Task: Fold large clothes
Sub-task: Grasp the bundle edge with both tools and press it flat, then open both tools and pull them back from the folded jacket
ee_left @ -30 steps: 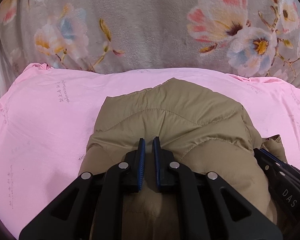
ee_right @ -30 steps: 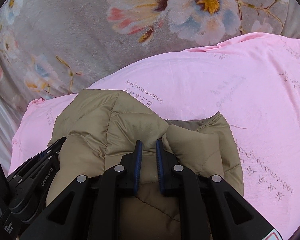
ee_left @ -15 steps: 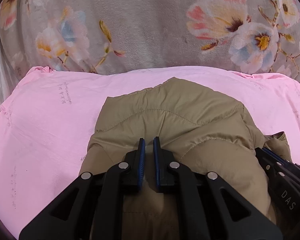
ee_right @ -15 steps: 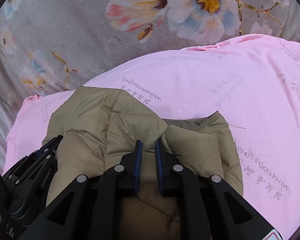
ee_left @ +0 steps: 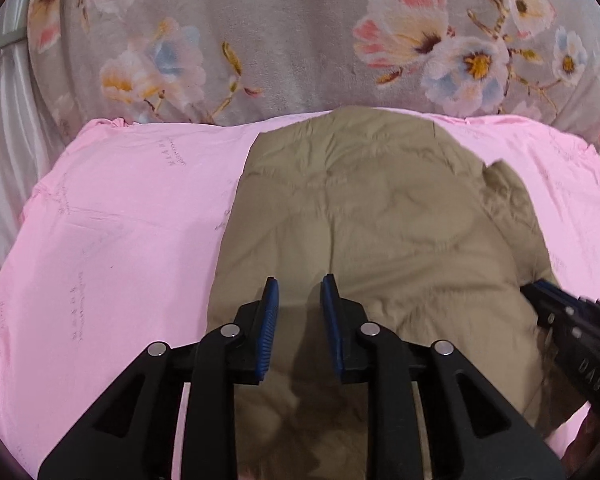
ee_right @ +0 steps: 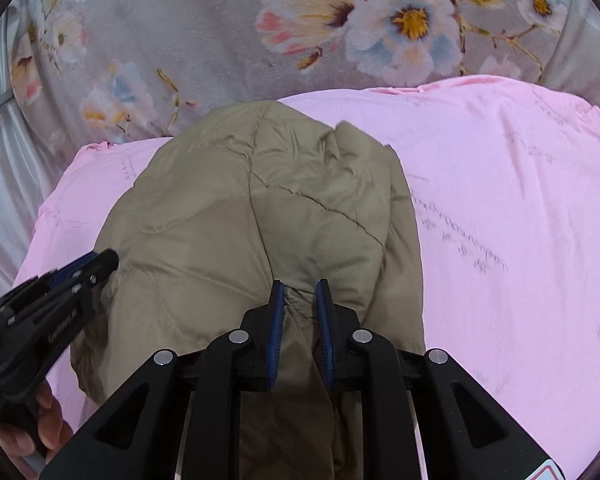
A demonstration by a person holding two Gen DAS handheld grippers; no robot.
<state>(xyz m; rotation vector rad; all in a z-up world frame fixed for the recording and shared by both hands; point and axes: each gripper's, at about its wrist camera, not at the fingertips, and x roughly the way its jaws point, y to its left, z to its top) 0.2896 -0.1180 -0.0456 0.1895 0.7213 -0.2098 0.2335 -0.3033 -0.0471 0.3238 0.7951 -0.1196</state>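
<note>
While I am carrying the fold forward, the khaki quilted padded jacket (ee_left: 380, 216) is lying on the pink printed cotton sheet (ee_left: 112, 232), already doubled over, with its far edge reaching almost to the grey plush blanket with big flowers (ee_left: 300, 28). My left gripper (ee_left: 298, 292) has just been opening: its blue ribbed pads (ee_left: 269, 312) are standing apart over the jacket and I am seeing no cloth pinched between them, only shadow. My right gripper (ee_right: 299, 294) has been opening a little as well, but a bunched pleat of the jacket (ee_right: 260, 216) is sitting between its pads and looks pinched there. I am judging that the fold is laid down and the release is under way. To do it well, I am thinking to let go on both sides together, lift straight up so the puffy layer is not dragged back, then press the top flat. White satin-like cloth (ee_left: 8, 128) is showing at the left edge of the bed
</note>
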